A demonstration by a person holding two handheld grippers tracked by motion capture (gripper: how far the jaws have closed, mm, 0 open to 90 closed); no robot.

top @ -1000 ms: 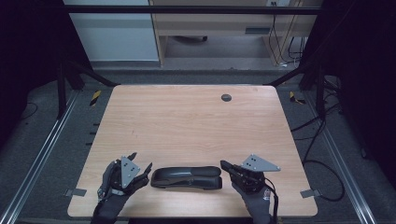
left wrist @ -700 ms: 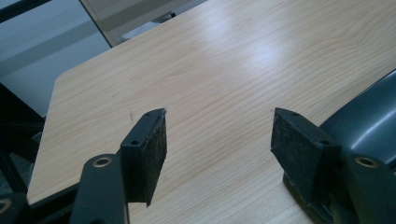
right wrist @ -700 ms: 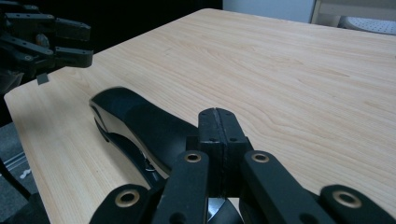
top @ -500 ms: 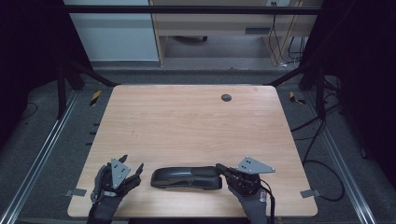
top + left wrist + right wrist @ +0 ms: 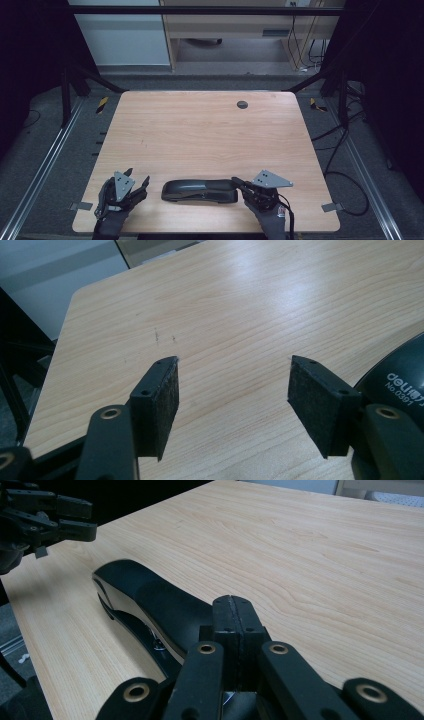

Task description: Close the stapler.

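A black stapler [image 5: 200, 191] lies lengthwise near the front edge of the wooden table [image 5: 200, 135]. My left gripper [image 5: 138, 176] hovers just left of it, open, with bare wood between its pads [image 5: 232, 385]. The stapler's rounded end, with its white lettering [image 5: 400, 375], shows beside the right pad. My right gripper [image 5: 235, 181] is at the stapler's right end, its two pads pressed flat together with nothing seen between them [image 5: 235, 611]. The stapler body [image 5: 150, 597] stretches away under and past those pads toward the left gripper [image 5: 85, 517].
A small dark round grommet [image 5: 242, 104] sits near the table's far edge. Metal rails run along both sides on the floor. Cables [image 5: 345, 150] trail at the right, and a yellow-and-black object [image 5: 102, 104] lies on the floor at the left.
My left gripper has drawn back a little toward the front-left corner, away from the stapler. The right gripper and the stapler have hardly moved.
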